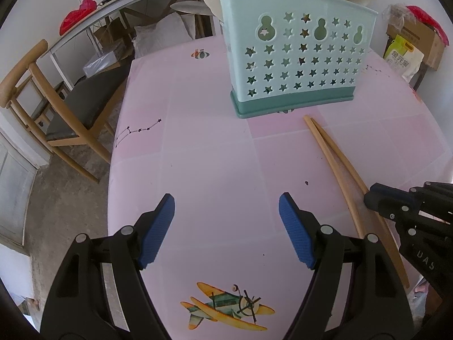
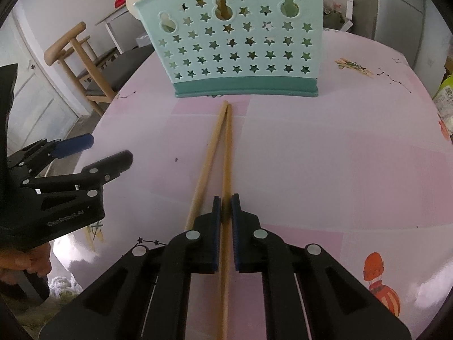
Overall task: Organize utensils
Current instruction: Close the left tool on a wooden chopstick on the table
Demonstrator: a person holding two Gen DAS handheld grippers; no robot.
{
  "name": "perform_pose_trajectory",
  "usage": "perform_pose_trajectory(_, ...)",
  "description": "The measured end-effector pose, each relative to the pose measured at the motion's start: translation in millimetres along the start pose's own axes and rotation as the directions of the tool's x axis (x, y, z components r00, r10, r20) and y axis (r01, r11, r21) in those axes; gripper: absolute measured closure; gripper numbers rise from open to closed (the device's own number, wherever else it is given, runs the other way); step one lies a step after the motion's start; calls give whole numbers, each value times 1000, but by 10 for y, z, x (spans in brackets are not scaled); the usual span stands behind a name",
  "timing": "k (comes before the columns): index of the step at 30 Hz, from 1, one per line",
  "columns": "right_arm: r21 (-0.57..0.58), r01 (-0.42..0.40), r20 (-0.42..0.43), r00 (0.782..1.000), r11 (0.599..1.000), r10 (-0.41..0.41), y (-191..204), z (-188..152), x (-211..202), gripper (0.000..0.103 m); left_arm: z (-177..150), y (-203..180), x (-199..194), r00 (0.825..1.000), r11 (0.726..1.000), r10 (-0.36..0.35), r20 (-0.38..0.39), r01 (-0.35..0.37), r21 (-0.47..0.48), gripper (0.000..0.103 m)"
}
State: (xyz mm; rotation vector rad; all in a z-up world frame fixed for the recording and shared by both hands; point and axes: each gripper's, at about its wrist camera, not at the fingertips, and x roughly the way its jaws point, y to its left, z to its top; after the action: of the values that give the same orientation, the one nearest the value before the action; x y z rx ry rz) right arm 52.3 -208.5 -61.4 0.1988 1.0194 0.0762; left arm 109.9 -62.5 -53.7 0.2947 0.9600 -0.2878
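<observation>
A teal utensil holder (image 1: pixel 297 59) with star holes stands on the pink table (image 1: pixel 212 155); it also shows in the right wrist view (image 2: pixel 240 39). It holds wooden handles and pale spoons. Two wooden chopsticks (image 1: pixel 337 158) lie on the table in front of it. My right gripper (image 2: pixel 225 206) is shut on one chopstick (image 2: pixel 226 147); the other chopstick (image 2: pixel 208 155) lies just left of its fingers. My left gripper (image 1: pixel 226 221) is open and empty above the table, left of the chopsticks.
A wooden chair (image 1: pixel 42 107) stands at the table's left side. A cardboard box and bags (image 1: pixel 410 45) sit at the far right. The table's left edge (image 1: pixel 113 170) drops to a concrete floor. The right gripper shows at the right in the left wrist view (image 1: pixel 376 195).
</observation>
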Motion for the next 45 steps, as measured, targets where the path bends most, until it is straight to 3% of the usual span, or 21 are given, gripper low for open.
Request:
perform_pose_trajectory(12,42,45,0,999,998,-45,-189,-6,-58,96,11,-7,-11,1000,1000,0,2,0,2,31)
perform_pose_trajectory(24,85,40,4,999,996,-41,-280,-34,-97,96,41,-88,-50,1000,1000,-3,9,3,22,31)
perform_pose_trajectory(28,90,37,6,999,995,-38,-293,-41,-102,96,78,-113,-140,992,993,-116,54,116,-7,31)
perform_pose_trajectory(32,110,44,12,999,993,-46,-352,-55,-121,96,89,-275,-218,966,970,-240,93,236,51,31)
perform_pose_trajectory(35,129,50,16,998,990,-53,-401,-74,-143,96,62,-460,-214,946,944,-317,72,308,115,42)
perform_pose_trajectory(42,162,41,29,999,986,-46,-491,-120,-172,96,2,-647,-27,955,944,-297,-12,295,148,74)
perform_pose_trajectory(45,169,30,34,999,985,-36,-513,-124,-170,96,-17,-658,25,954,944,-297,-33,298,139,83)
